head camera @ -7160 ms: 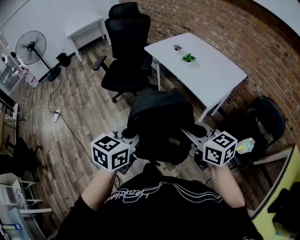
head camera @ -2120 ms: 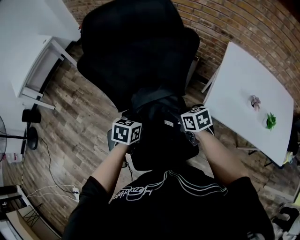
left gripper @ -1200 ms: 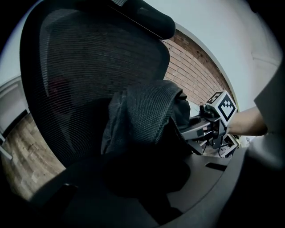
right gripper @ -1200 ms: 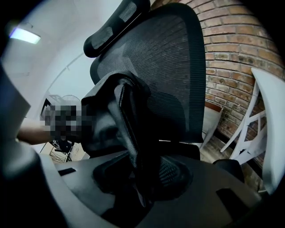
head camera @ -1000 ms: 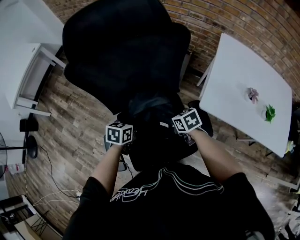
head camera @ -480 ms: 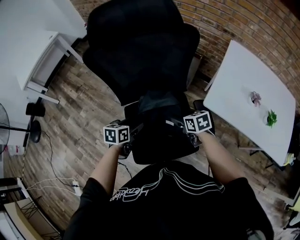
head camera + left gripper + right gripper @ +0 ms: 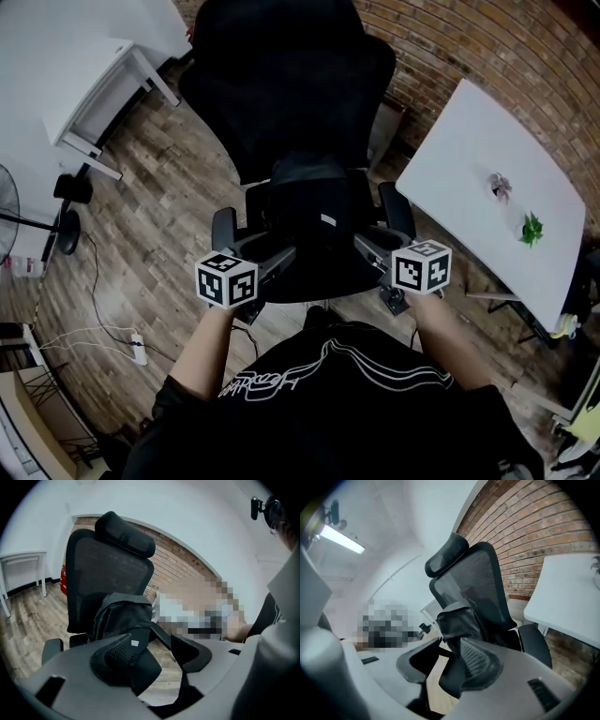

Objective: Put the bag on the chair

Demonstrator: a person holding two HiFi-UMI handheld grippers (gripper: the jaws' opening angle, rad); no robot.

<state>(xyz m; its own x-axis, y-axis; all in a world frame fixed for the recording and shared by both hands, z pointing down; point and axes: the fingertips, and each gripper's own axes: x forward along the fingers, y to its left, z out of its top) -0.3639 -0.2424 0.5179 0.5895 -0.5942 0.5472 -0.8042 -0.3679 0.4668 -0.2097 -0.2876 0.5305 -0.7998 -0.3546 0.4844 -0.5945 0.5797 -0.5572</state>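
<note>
Change since half a second ago: both grippers have let go and drawn back toward the person. The black backpack point(image 7: 314, 220) now stands upright on the seat of the black office chair point(image 7: 281, 84), between the armrests and against the backrest.

Left gripper point(image 7: 274, 260): jaws wide, closing slightly, nothing between them. Right gripper point(image 7: 367, 247): jaws narrower and closing, also empty.

Judgement: placement looks done.

Room: wood-plank floor point(image 7: 159, 187), brick wall point(image 7: 469, 47), white table point(image 7: 469, 178) with a small plant point(image 7: 532, 228) on the right.
</note>
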